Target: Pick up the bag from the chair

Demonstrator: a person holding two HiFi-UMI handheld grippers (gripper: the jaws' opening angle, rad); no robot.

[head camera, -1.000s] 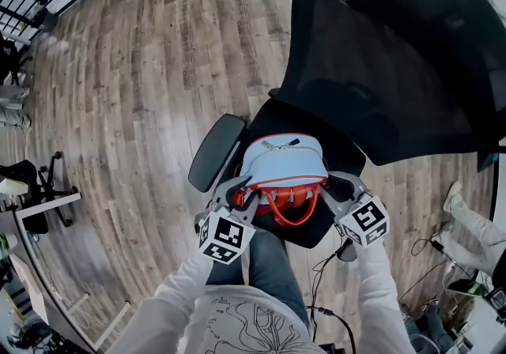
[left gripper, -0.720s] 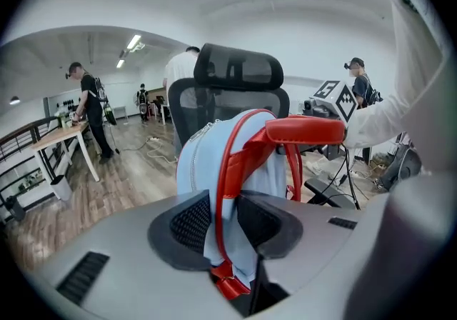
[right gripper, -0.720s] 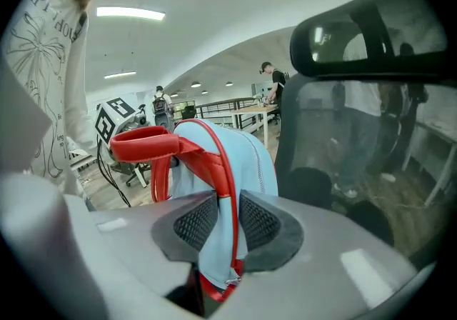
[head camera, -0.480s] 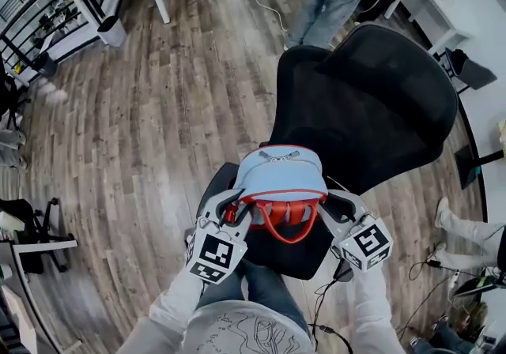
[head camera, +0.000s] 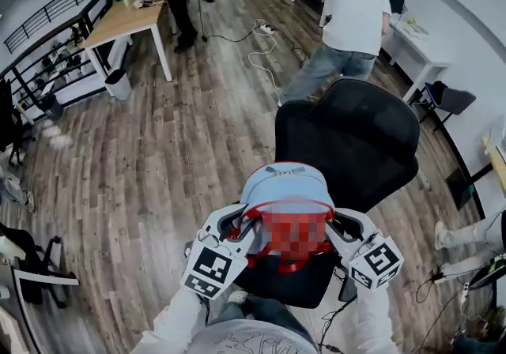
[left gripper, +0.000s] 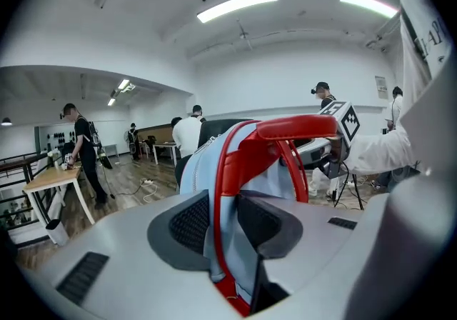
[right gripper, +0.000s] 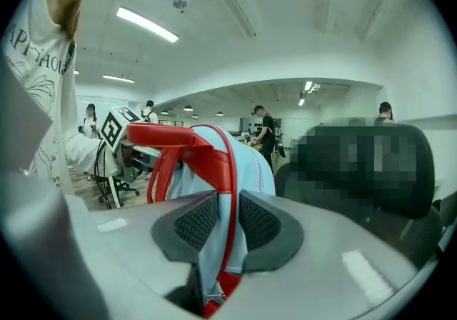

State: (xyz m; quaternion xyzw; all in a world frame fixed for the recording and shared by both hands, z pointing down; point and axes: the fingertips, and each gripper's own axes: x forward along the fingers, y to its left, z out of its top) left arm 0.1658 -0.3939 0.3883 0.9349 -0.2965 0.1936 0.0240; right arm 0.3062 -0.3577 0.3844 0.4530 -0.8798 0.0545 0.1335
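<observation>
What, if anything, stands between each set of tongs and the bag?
Nothing visible. The left tongs and right tongs are each shut on a red-trimmed side edge of the blue bag, with only bag fabric between their jaws. The chair sits behind and below.

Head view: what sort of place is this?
Probably an open-plan office or lab workspace: a black office chair, a wooden desk and other desks along the walls, a person standing near one, cables trailing over the wood floor, and strip lights overhead.

Wooden desk (head camera: 126, 19), white bin (head camera: 118, 84), floor cables (head camera: 265, 52)
</observation>
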